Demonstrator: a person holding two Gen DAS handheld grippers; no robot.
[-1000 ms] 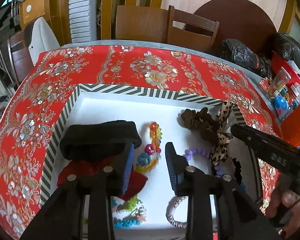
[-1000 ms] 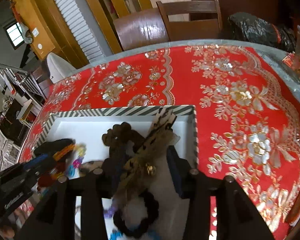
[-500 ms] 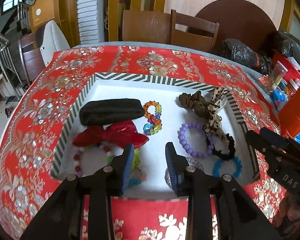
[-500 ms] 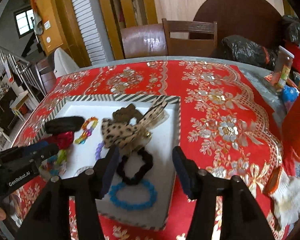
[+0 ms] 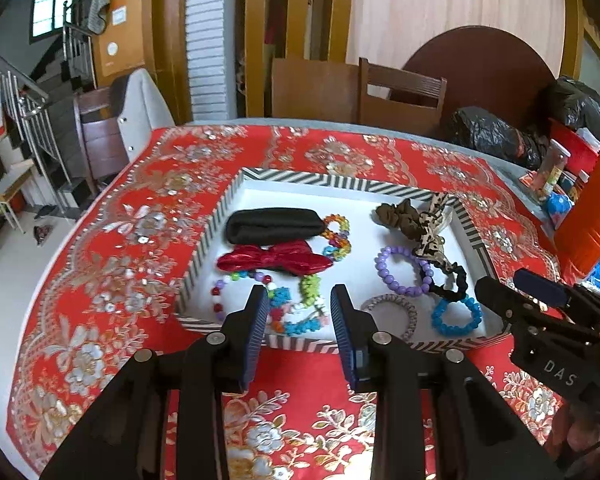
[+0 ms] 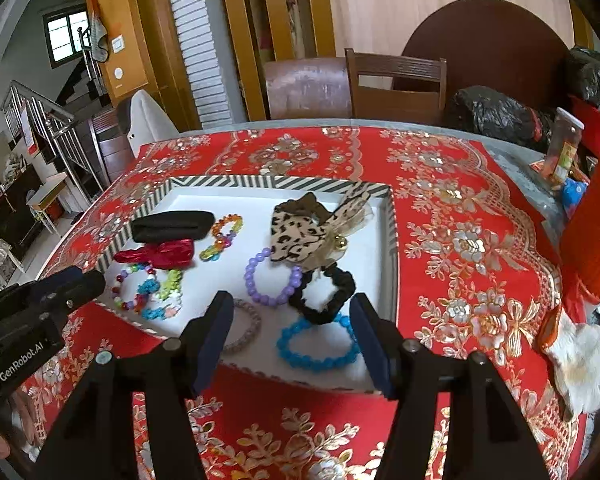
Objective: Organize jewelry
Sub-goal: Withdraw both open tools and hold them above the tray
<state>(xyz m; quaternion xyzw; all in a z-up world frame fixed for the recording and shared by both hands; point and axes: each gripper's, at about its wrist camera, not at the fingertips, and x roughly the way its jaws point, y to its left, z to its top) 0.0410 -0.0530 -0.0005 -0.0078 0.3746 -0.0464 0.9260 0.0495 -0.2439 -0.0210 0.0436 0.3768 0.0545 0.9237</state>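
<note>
Both tools hover over the near edge of the red floral-clothed tabletop [image 6: 460, 240], left tool [image 5: 299, 312] and right tool [image 6: 292, 324] parted, holding nothing. The stripe-rimmed white tray [image 6: 392, 240], mid-tabletop, holds bead bracelets and fabric scrunchies laid separately.

Desk [image 5: 260, 132], grey edge showing at far side, covered w/ red cloth [image 5: 112, 248] in gold-silver floral print. Near middle of cloth: shallow tray [image 5: 320, 180] w/ black-white striped rim, white inside, holding hair bits & bracelets. At right edge, off the cloth on bare grey top: small clear bottle w/ white cap [image 6: 566, 148], blue item just beside it [image 6: 574, 196], red box behind [image 5: 576, 152]. Black plastic bags [image 6: 500, 114] at far right corner; can't tell if on desk or behind it. Orange ribbed thing [image 5: 592, 216] at right, base hidden. On cloth near right corner: crumpled white-cream cloth [image 6: 580, 364] w/ orange piece touching its left side.
</note>
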